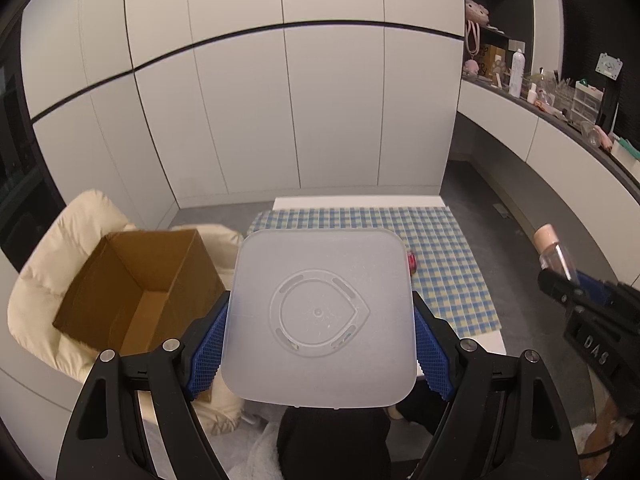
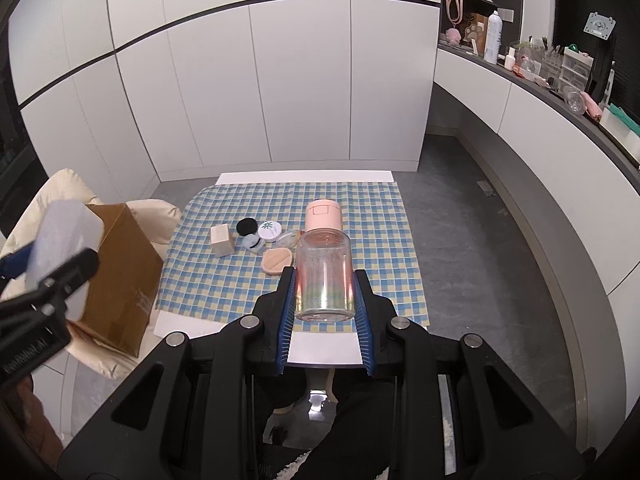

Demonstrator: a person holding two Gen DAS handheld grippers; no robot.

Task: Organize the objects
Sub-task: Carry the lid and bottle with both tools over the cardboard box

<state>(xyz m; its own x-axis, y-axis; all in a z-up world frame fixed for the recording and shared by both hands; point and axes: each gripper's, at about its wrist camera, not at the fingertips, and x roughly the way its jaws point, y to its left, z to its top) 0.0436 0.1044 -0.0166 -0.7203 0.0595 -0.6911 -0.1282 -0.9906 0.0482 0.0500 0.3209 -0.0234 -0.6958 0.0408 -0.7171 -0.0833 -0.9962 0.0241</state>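
Between the blue pads of the left tool (image 1: 320,344) sits a frosted square plastic container (image 1: 320,316), its base turned toward the camera, gripped by two opposite walls. It looks light and fairly stiff, though thin walls like these may flex under a hard squeeze, and the smooth plastic could slide on the pads; holding across the flat sides near the base seems the sensible place. Just to the left of this tool and below it, an open cardboard box (image 1: 136,292) rests on a cream padded chair (image 1: 60,248).

The right tool (image 2: 324,280) is closed on a clear bottle (image 2: 324,276) with a pink cap (image 2: 323,216), which lies along the fingers with the cap pointing away. The bottle appears empty or nearly so (hence light), rigid and round, so it could roll or twist in the grip; the pads clasp its mid-body, which looks secure. Ahead of this tool and below, on the checked cloth (image 2: 380,248) covering the counter (image 2: 304,178), lie a small wooden block (image 2: 222,240), round compacts (image 2: 269,231) and a peach puff (image 2: 277,261).

Both tools point forward and slope downward, side by side, the left one toward the box, the right toward the counter.
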